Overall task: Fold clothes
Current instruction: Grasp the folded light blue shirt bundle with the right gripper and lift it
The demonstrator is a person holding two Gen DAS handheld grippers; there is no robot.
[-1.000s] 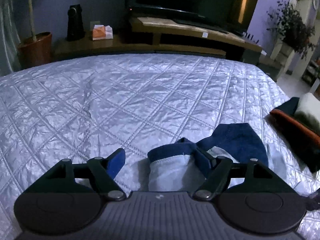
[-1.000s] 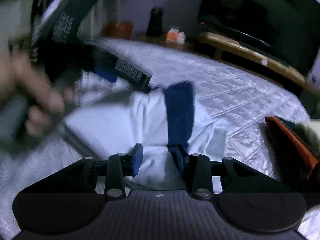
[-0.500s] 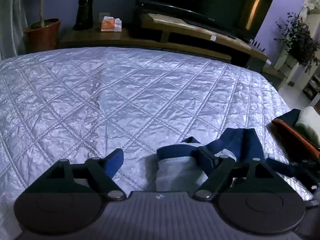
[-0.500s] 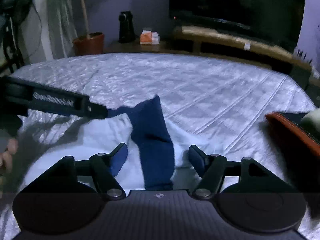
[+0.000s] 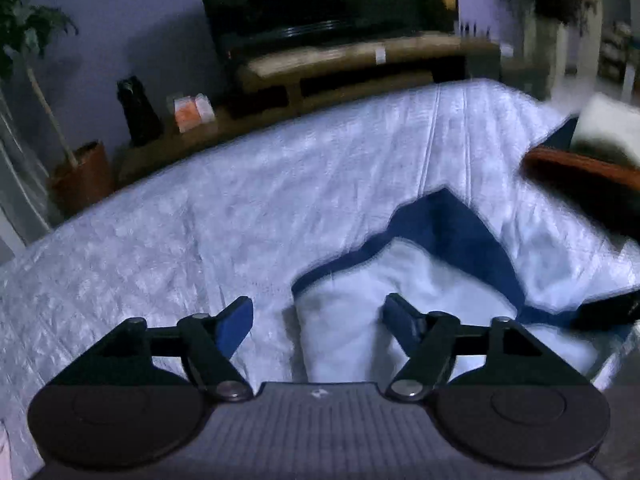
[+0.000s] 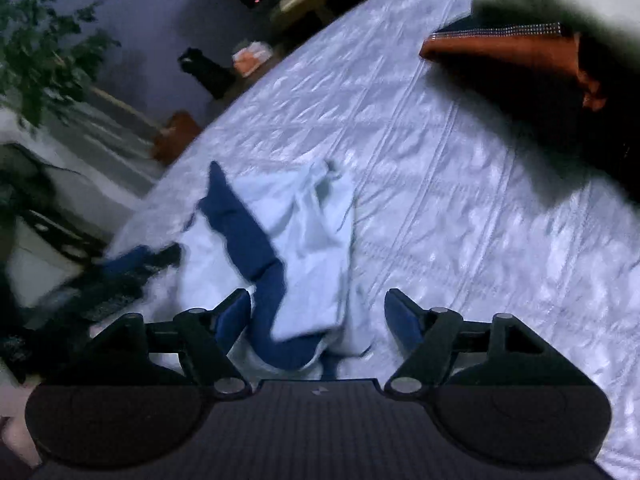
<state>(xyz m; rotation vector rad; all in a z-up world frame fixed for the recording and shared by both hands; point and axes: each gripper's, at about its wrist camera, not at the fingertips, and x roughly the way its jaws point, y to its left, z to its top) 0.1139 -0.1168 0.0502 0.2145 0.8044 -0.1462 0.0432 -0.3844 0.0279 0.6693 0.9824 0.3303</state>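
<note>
A white garment with dark blue trim (image 5: 404, 276) lies crumpled on the quilted bed; it also shows in the right wrist view (image 6: 304, 232). My left gripper (image 5: 318, 320) is open just above its near edge, with white cloth lying between the jaws but not clamped. My right gripper (image 6: 318, 312) is open over the garment's other end, a blue band passing between its jaws. The left gripper's dark body shows at the garment's left edge in the right wrist view (image 6: 132, 268).
The silver-white quilted bedspread (image 5: 200, 240) covers the bed. A stack of folded clothes, orange and dark (image 6: 520, 52), lies at the bed's right side (image 5: 580, 164). Beyond the bed stand a TV bench (image 5: 360, 60), a potted plant (image 5: 80, 176) and a tissue box (image 5: 192, 108).
The right gripper opened and let the garment go. Both views have swung and tilted, and the garment now lies looser and more spread on the bed.
</note>
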